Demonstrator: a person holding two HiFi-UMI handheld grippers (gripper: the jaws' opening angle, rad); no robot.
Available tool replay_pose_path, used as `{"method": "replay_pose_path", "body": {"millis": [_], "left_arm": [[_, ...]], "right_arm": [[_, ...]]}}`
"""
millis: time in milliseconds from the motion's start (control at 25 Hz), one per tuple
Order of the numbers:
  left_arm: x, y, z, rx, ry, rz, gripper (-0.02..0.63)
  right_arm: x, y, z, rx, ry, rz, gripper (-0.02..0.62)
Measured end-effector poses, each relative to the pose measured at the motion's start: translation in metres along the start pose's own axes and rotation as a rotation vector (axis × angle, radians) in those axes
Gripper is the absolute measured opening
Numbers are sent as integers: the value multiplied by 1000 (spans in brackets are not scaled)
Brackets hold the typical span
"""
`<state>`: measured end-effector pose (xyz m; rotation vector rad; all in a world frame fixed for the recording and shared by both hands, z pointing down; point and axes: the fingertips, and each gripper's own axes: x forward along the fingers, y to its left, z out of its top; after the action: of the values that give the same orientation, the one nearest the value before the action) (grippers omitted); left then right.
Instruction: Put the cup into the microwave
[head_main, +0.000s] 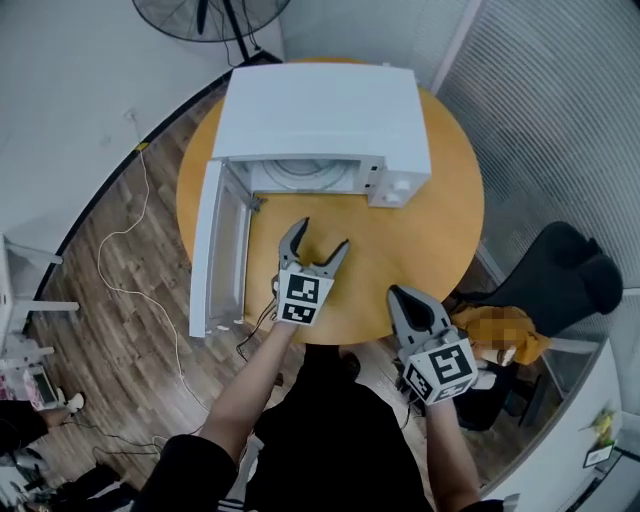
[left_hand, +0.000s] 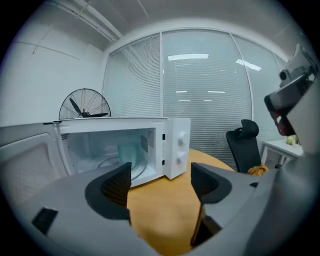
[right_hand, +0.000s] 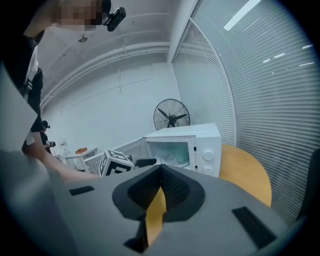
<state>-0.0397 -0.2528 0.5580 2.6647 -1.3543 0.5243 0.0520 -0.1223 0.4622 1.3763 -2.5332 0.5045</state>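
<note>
A white microwave (head_main: 320, 110) stands at the far side of the round wooden table (head_main: 440, 210), its door (head_main: 205, 250) swung open to the left. In the left gripper view a pale green translucent cup (left_hand: 127, 152) stands upright inside the cavity on the glass turntable; the right gripper view shows the cup (right_hand: 183, 155) there too. The head view hides it under the microwave's top. My left gripper (head_main: 322, 235) hovers open over the table in front of the opening, holding nothing. My right gripper (head_main: 398, 294) is shut and empty at the table's near edge.
A standing fan (head_main: 205, 15) is behind the microwave. A black office chair (head_main: 560, 270) with an orange item (head_main: 530, 345) on it sits right of the table. A white cable (head_main: 140, 260) trails over the wooden floor at the left, near a white desk (head_main: 20, 270).
</note>
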Motion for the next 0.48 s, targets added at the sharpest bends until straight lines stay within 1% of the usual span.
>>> {"method": "replay_pose_path", "body": {"millis": [240,480], "left_arm": [[-64,-53,17,-28,-30,-24,360],[-125,-92,32,-51,-54,-21,358]], "right_arm": [[-31,24,-1,-22,-45,27,11],[-63,45,-6,-44,-81,52,9]]}}
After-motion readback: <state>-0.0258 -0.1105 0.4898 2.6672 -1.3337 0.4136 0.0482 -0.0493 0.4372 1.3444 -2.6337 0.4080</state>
